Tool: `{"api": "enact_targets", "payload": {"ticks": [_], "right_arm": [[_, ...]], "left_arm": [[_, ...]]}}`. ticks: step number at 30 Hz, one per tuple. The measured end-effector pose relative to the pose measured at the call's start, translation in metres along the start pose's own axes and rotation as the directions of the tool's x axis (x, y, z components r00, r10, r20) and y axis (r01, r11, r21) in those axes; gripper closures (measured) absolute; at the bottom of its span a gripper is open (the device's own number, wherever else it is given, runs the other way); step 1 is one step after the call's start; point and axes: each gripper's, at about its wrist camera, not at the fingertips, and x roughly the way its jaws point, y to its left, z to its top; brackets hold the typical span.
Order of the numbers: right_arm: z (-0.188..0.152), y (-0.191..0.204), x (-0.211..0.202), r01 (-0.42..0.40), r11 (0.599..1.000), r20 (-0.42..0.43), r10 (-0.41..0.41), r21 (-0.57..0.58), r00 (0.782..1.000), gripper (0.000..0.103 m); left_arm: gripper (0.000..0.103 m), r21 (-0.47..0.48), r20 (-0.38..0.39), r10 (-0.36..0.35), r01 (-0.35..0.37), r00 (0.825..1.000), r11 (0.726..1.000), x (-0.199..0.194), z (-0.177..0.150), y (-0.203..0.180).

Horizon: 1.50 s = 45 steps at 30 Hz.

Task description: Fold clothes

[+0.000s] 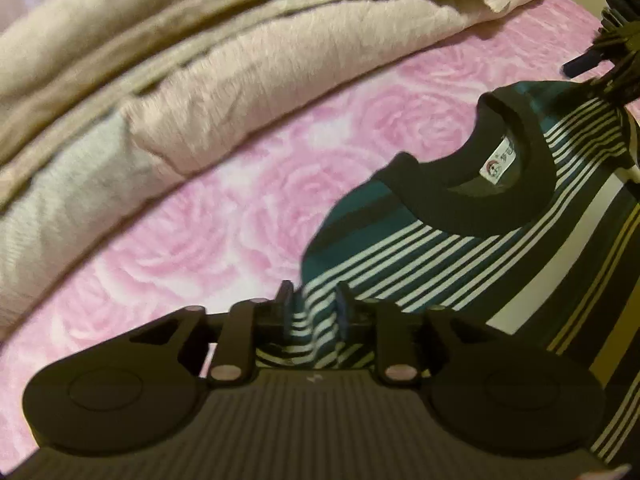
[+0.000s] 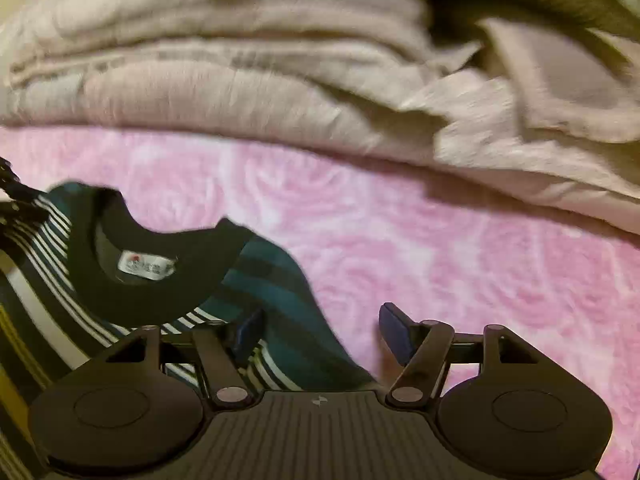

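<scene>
- Left wrist view: striped shirt (image 1: pixel 460 248) spread on the pink rose bedcover (image 1: pixel 200 220), collar (image 1: pixel 440 196) up and to the right of the left gripper (image 1: pixel 313 302), well short of the folded beige blanket (image 1: pixel 240 80) behind.
- Left gripper set at a narrow gap with rucked striped cloth between the fingers; cannot tell whether the pads press on it or merely flank it.
- Right wrist view: right gripper (image 2: pixel 322 334) spread wide and grasping nothing, one finger over the teal shoulder, the other over bare bedcover, so straddling the shirt's outer edge.
- Collar here up and to the left of the right gripper, which puts the neckline between the two tools, one at each shoulder.
- Long axis of the shirt, judged from collar and stripes: from the neckline on the blanket side down toward the holder, passing under both tools.
- Nearer to cloth: left, already on it; right needing only to shut on the shoulder edge before any fold along that axis.
</scene>
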Motion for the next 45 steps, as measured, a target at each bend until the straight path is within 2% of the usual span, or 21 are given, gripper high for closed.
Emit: {"api": "enact_targets", "payload": {"ticks": [2, 6, 8, 9, 11, 15, 19, 20, 23, 26, 27, 30, 32, 33, 34, 36, 37, 39, 42, 45], "right_arm": [[-0.011, -0.018, -0.028, 0.021, 0.998, 0.02, -0.023, 0.06, 1.0, 0.037], [-0.062, -0.053, -0.083, 0.105, 0.977, -0.008, -0.105, 0.188, 0.994, 0.037], [-0.098, -0.065, -0.108, 0.151, 0.961, -0.049, -0.143, 0.231, 0.988, 0.037], [-0.117, -0.069, -0.12, 0.181, 0.953, -0.076, -0.167, 0.243, 0.983, 0.037], [-0.156, -0.079, -0.142, 0.243, 0.934, -0.131, -0.215, 0.261, 0.968, 0.037], [-0.237, -0.104, -0.184, 0.349, 0.862, -0.238, -0.276, 0.367, 0.931, 0.037], [-0.305, -0.133, -0.219, 0.428, 0.76, -0.297, -0.316, 0.489, 0.901, 0.037], [-0.32, -0.14, -0.226, 0.435, 0.732, -0.302, -0.318, 0.525, 0.899, 0.037], [-0.35, -0.161, -0.238, 0.414, 0.669, -0.287, -0.299, 0.618, 0.91, 0.037], [-0.367, -0.181, -0.229, 0.311, 0.629, -0.227, -0.212, 0.713, 0.951, 0.037], [-0.374, -0.186, -0.226, 0.281, 0.6, -0.206, -0.192, 0.749, 0.959, 0.037], [-0.381, -0.188, -0.229, 0.238, 0.554, -0.146, -0.206, 0.797, 0.968, 0.037], [-0.382, -0.188, -0.233, 0.216, 0.545, -0.129, -0.194, 0.81, 0.972, 0.058], [-0.383, -0.189, -0.235, 0.205, 0.541, -0.12, -0.188, 0.816, 0.975, 0.082], [-0.381, -0.19, -0.239, 0.195, 0.54, -0.109, -0.186, 0.819, 0.976, 0.087], [-0.376, -0.194, -0.249, 0.175, 0.541, -0.087, -0.184, 0.823, 0.979, 0.089], [-0.372, -0.196, -0.258, 0.188, 0.554, -0.079, -0.214, 0.811, 0.974, 0.089], [-0.372, -0.203, -0.282, 0.258, 0.542, -0.098, -0.307, 0.8, 0.947, 0.089], [-0.373, -0.215, -0.318, 0.364, 0.506, -0.126, -0.443, 0.782, 0.887, 0.089], [-0.379, -0.218, -0.313, 0.393, 0.51, -0.17, -0.429, 0.765, 0.887, 0.089]], "left_arm": [[0.082, 0.002, 0.021, 0.018, -0.018, 1.0, 1.0, -0.014, 0.002, -0.003], [0.082, 0.013, 0.062, 0.008, -0.008, 0.998, 1.0, -0.041, 0.007, -0.028], [0.078, 0.033, 0.078, -0.033, 0.031, 0.996, 0.999, -0.052, 0.014, -0.051], [0.074, 0.052, 0.085, -0.062, 0.058, 0.994, 0.997, -0.057, 0.018, -0.067], [0.072, 0.096, 0.093, -0.122, 0.113, 0.988, 0.989, -0.066, 0.026, -0.1], [0.072, 0.245, 0.071, -0.238, 0.214, 0.969, 0.946, -0.073, 0.043, -0.181], [0.069, 0.35, 0.022, -0.31, 0.283, 0.95, 0.893, -0.061, 0.051, -0.245], [0.069, 0.363, 0.011, -0.316, 0.29, 0.949, 0.885, -0.055, 0.053, -0.255], [0.069, 0.398, -0.035, -0.316, 0.303, 0.948, 0.866, -0.037, 0.058, -0.278], [0.069, 0.45, -0.062, -0.293, 0.288, 0.954, 0.845, -0.025, 0.058, -0.297], [0.069, 0.463, -0.07, -0.283, 0.282, 0.957, 0.84, -0.021, 0.057, -0.301], [0.069, 0.477, -0.09, -0.261, 0.272, 0.961, 0.836, -0.011, 0.056, -0.308], [0.069, 0.483, -0.098, -0.251, 0.266, 0.963, 0.834, -0.009, 0.058, -0.311], [0.069, 0.486, -0.102, -0.246, 0.264, 0.964, 0.833, -0.008, 0.059, -0.312], [0.069, 0.491, -0.106, -0.24, 0.26, 0.965, 0.832, -0.009, 0.06, -0.314], [0.07, 0.489, -0.103, -0.242, 0.261, 0.965, 0.833, -0.014, 0.065, -0.317], [0.07, 0.484, -0.096, -0.251, 0.266, 0.963, 0.834, -0.017, 0.068, -0.32], [0.069, 0.463, -0.072, -0.298, 0.297, 0.952, 0.835, -0.025, 0.077, -0.326], [0.068, 0.452, -0.053, -0.346, 0.332, 0.937, 0.828, -0.03, 0.084, -0.34], [0.066, 0.444, -0.05, -0.363, 0.346, 0.931, 0.827, -0.029, 0.084, -0.347]]}}
